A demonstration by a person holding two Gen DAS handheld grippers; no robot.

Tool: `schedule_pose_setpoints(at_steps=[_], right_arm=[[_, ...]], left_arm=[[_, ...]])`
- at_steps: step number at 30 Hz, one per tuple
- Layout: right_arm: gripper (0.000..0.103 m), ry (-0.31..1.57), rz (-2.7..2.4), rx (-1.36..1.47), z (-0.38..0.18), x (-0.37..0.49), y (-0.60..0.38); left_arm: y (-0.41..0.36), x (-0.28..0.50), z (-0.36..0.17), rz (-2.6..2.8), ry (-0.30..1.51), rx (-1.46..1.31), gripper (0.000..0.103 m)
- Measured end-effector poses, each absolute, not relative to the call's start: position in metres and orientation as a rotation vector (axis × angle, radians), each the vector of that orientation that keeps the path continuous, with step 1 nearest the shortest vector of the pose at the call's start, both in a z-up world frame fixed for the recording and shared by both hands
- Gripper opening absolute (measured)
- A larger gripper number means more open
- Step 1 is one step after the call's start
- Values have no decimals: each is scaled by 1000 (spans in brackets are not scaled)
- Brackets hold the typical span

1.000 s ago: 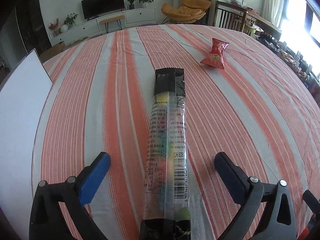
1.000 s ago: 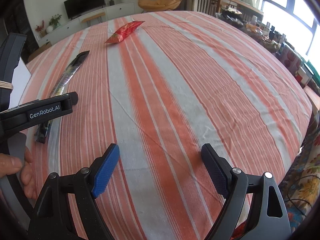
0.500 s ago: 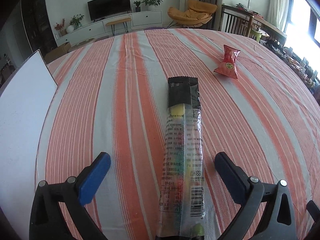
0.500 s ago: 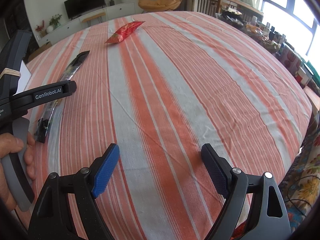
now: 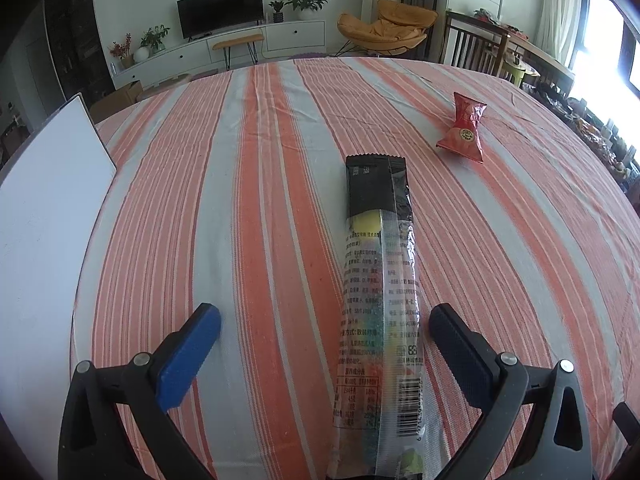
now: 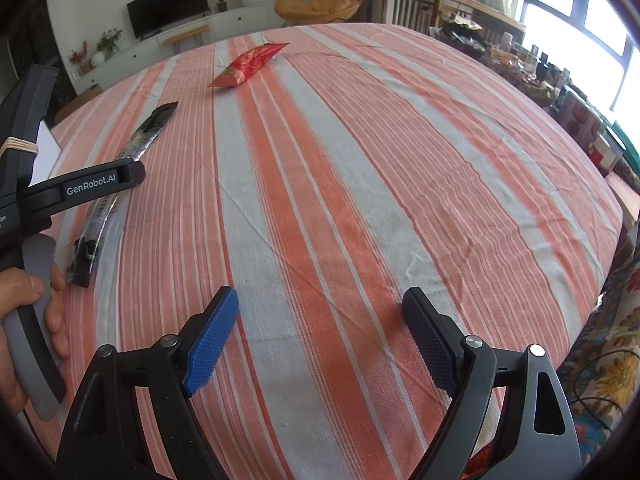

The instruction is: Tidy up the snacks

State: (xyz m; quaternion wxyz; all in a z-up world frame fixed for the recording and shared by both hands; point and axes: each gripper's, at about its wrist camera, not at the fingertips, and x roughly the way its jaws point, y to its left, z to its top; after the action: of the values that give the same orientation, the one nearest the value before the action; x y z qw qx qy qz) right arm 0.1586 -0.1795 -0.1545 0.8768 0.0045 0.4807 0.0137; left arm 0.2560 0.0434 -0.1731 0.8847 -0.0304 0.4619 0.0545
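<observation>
A long clear-and-black snack packet (image 5: 378,300) lies flat on the striped tablecloth (image 5: 260,200), running away from me between the fingers of my left gripper (image 5: 324,326), which stands open just above it. The same packet (image 6: 116,184) shows at the left of the right wrist view, partly behind the left gripper's black body (image 6: 76,188), held by a hand (image 6: 24,320). A small red snack bag (image 5: 464,128) lies further off to the right; this red bag (image 6: 248,65) lies at the far side of the table. My right gripper (image 6: 320,320) hangs open over bare cloth.
A white board or box (image 5: 44,216) stands at the table's left edge. Chairs (image 5: 476,46) and a cluttered side table (image 6: 532,72) line the far right. The cloth drops off the table's right edge (image 6: 608,200).
The left gripper has drawn back and lifted slightly, so the long packet now sits further right between its fingers and more of its far end shows. The right gripper has stayed still.
</observation>
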Motion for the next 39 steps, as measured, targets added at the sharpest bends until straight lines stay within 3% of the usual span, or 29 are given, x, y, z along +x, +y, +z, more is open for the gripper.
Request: schedule_pose_setpoints(at_steps=[11, 19, 28, 37, 39], right_arm=[[89, 1036, 147, 96, -149, 170, -194], [86, 1052, 176, 107, -140, 274, -210], [86, 1016, 250, 312, -123, 379, -161], [85, 1037, 199, 138, -144, 414, -102], [77, 1046, 173, 116, -148, 418, -101]], left_arm=[[43, 256, -173, 114, 961, -62, 103], [43, 256, -173, 114, 961, -63, 103], [43, 256, -173, 114, 961, -63, 103], [43, 256, -174, 115, 960, -63, 103], [43, 256, -174, 114, 961, -63, 103]])
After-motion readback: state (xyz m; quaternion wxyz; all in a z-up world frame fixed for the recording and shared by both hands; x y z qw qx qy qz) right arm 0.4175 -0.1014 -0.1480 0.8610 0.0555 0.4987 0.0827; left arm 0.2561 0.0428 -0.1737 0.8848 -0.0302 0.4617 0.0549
